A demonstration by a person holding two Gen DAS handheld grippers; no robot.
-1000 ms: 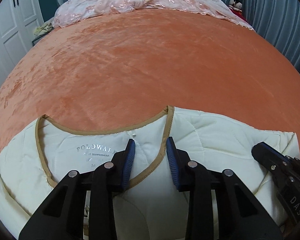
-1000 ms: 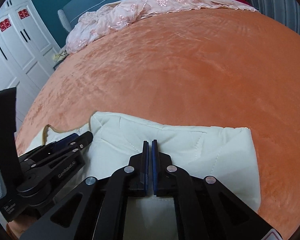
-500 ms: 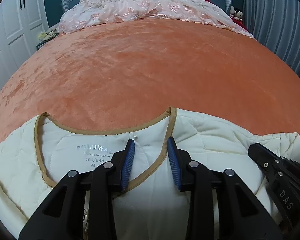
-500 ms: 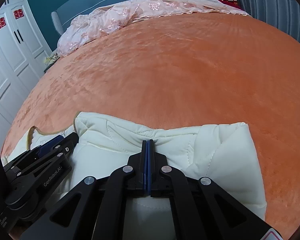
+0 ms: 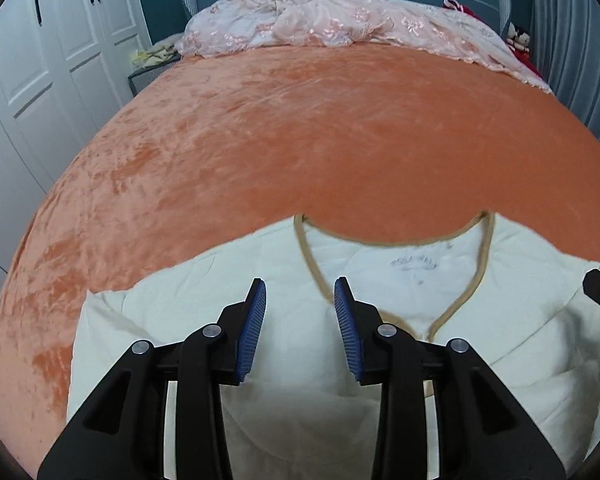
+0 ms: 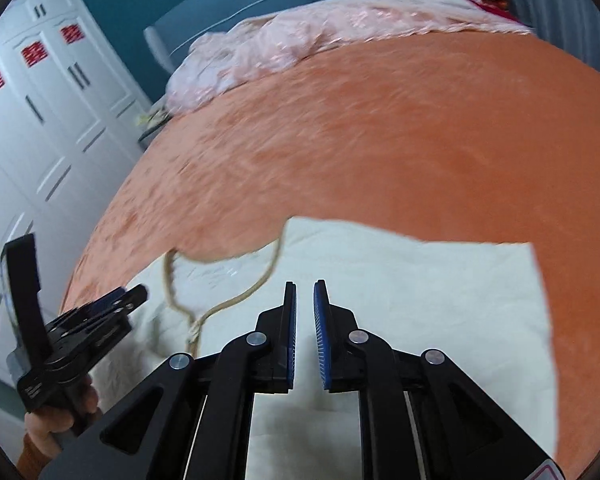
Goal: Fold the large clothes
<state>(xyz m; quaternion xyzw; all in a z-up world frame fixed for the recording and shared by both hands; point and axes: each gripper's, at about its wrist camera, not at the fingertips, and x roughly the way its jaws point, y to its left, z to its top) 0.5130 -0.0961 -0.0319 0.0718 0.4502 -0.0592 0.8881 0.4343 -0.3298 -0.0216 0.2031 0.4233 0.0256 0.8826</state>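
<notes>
the jacket (image 5: 420, 320) lies flat at the near edge of the bed (image 5: 300, 140), sides seemingly folded in (collar far). my left gripper (image 5: 300, 312) gapes wide, right gripper (image 6: 304, 320) narrowly apart, both empty; final fold remains.

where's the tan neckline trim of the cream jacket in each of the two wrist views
Left wrist: the tan neckline trim loops right of centre, past the open left gripper.
Right wrist: the trim lies left of centre, beside the open right gripper.
Shared landmark: the pink lace bedding at the bed's far end.
</notes>
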